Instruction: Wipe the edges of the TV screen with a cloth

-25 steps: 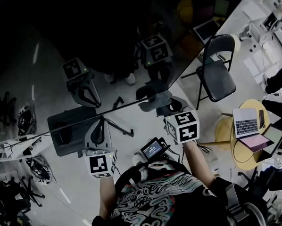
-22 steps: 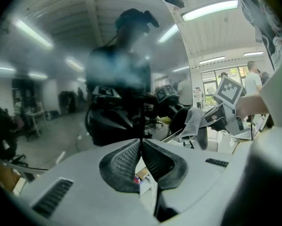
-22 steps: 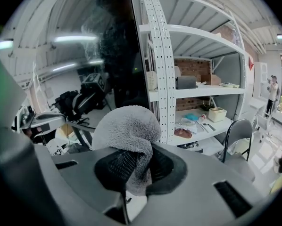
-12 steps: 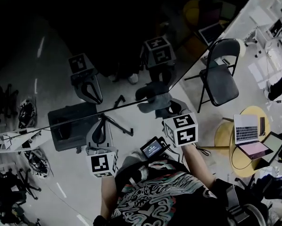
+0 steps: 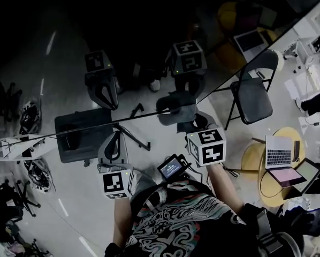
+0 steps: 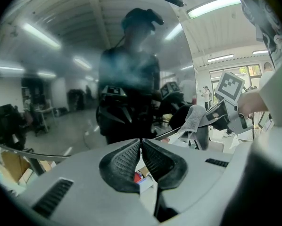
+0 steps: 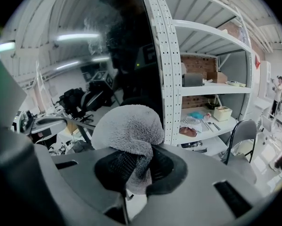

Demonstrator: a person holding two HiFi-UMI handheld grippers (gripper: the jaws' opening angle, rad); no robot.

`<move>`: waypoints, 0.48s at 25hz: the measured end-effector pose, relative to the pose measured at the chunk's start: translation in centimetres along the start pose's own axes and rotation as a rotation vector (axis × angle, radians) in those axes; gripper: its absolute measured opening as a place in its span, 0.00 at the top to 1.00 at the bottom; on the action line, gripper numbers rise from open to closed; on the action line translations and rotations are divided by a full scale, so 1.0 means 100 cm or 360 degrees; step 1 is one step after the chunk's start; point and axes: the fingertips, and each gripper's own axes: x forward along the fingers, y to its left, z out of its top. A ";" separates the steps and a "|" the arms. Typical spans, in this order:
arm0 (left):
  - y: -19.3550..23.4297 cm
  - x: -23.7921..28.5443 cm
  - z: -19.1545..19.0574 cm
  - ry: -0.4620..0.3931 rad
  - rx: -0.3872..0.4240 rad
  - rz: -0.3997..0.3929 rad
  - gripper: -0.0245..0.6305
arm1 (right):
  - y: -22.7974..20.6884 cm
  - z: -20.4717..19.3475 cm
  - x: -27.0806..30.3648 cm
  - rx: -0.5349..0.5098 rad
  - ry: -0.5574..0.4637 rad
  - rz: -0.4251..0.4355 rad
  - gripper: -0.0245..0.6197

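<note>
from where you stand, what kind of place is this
Likely a lab or workshop-style office: a laptop on a round yellow table, a black folding chair, and white metal shelving.

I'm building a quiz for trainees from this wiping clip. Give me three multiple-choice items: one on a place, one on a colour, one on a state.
1. Where is the cloth?
A. on the folding chair
B. in the right gripper
C. on the round table

2. What colour is the cloth?
A. red
B. yellow
C. grey

3. How is the left gripper?
A. shut, empty
B. wide open
C. shut on a cloth

Key: 1 B, its jaws clamp the cloth; 2 C, the pile shows grey; 3 A, its jaws meet with nothing between.
</note>
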 end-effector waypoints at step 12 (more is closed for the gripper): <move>0.039 -0.015 -0.009 -0.0002 -0.0050 0.0031 0.92 | 0.039 0.003 0.019 -0.0012 0.0028 0.0032 0.85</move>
